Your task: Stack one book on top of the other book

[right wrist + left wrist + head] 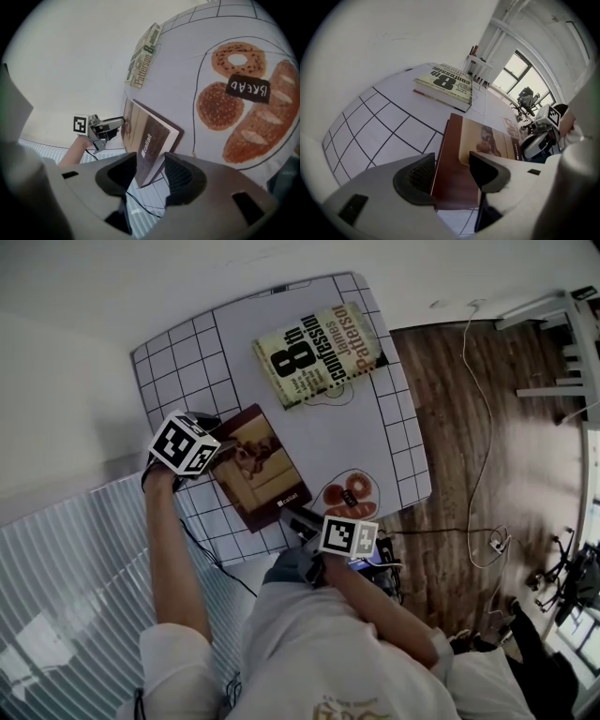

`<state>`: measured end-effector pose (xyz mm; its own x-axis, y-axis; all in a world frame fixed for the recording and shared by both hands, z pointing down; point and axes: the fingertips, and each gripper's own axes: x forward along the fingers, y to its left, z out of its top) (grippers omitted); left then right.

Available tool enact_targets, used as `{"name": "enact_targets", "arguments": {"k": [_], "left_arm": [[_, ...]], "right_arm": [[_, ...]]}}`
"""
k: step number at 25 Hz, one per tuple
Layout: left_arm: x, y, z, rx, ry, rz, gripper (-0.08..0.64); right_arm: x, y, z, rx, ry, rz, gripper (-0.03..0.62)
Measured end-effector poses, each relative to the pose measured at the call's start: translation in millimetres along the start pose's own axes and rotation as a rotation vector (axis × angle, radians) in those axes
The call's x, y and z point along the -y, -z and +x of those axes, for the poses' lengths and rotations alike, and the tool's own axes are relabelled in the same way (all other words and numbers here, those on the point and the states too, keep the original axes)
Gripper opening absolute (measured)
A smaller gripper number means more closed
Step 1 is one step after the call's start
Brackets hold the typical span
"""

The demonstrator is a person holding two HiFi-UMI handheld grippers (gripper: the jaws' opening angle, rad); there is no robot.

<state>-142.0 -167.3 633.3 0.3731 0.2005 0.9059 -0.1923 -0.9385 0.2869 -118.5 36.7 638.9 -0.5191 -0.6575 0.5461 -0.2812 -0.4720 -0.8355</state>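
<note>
Only head view shows brown book (258, 467) whole.

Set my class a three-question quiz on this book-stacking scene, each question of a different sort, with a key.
1. True or false: the brown book already lies on the 8th Confession book.
2. The dark label on the table reads: A) BREAD B) FRUIT C) MILK.
3. What stands between the open jaws of the right gripper?
Key: 1 false; 2 A; 3 a corner of the brown book.
</note>
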Motion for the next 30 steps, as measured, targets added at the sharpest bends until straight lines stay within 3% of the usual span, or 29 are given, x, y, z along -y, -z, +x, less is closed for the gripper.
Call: {"name": "enact_targets", "arguments": {"k": [2,18,30], "left_arm": [[1,0,1,-0.007,0.008,0.005,0.227],[18,-1,5,-0.096,0.062,0.017,0.206],[36,0,-10,-0.104,0.082,-0.019,0.196]], "right_arm": [[6,0,0,-0.008,0.027,0.02,0.114],[15,16,-9,-0.139,0.117,-0.107,0.11],[11,12,-34,-0.181,0.088,-0.206,0.107]]}}
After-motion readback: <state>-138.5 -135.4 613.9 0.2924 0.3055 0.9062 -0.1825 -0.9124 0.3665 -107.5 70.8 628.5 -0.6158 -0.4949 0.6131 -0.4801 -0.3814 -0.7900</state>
